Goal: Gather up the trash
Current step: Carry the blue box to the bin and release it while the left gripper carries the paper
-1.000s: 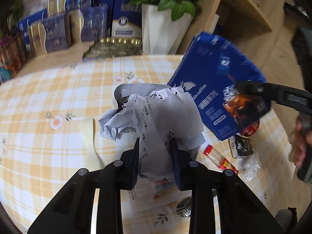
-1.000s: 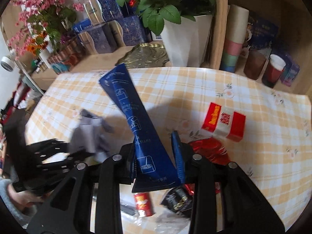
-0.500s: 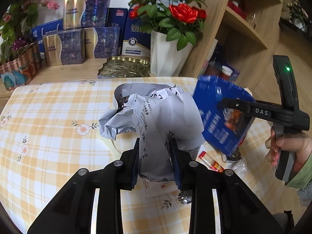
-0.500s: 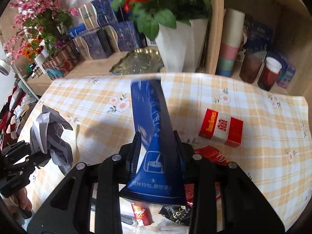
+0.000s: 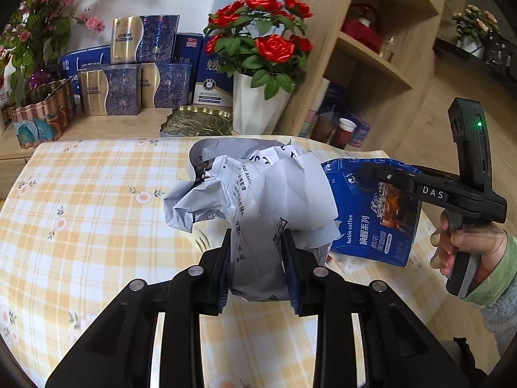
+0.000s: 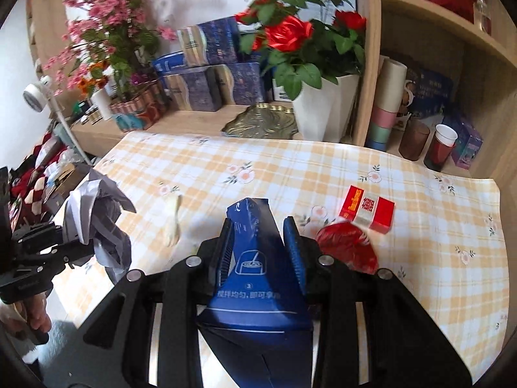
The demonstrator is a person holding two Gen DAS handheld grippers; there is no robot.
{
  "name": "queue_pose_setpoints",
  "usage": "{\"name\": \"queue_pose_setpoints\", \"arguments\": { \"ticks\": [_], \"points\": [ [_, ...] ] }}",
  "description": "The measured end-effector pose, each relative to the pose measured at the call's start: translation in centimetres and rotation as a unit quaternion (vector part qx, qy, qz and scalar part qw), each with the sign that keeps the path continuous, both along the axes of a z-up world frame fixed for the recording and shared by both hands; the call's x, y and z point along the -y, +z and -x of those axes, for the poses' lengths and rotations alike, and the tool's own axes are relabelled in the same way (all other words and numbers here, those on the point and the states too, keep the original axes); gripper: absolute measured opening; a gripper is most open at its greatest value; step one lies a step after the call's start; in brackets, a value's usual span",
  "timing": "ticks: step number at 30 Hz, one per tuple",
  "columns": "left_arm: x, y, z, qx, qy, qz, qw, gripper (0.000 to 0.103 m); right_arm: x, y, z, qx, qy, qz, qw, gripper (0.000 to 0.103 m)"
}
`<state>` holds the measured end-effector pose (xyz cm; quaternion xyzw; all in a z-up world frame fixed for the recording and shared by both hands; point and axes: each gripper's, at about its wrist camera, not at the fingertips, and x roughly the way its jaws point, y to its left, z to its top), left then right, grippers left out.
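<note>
Trash in both claws above a checked tablecloth (image 6: 323, 168): the left gripper (image 5: 257, 258) is clamped on a crumpled wad of printed paper (image 5: 258, 200), while the right gripper (image 6: 258, 252) pinches a flattened blue coffee box (image 6: 255, 274). Both loads hang clear of the table. On the cloth lie a red wrapper (image 6: 347, 249) and, just beyond it, a red-and-white pack (image 6: 368, 208). Behind stand red roses in a white vase (image 6: 323, 113).

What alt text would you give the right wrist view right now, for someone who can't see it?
The right gripper is shut on a flattened blue coffee box above a yellow checked tablecloth. A red-and-white packet and a red wrapper lie on it; at left, the left gripper holds crumpled paper.
</note>
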<state>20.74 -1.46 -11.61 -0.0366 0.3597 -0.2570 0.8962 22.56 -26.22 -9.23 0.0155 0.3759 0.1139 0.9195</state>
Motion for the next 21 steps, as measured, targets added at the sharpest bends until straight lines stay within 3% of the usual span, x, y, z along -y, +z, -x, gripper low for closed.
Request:
{"name": "queue_pose_setpoints", "arguments": {
  "ticks": [21],
  "points": [
    [-5.2, 1.3, 16.8, -0.021, 0.008, 0.005, 0.9997, 0.028, -3.8, 1.3, 17.1, 0.013, 0.053, -0.032, 0.998, 0.034]
  ]
}}
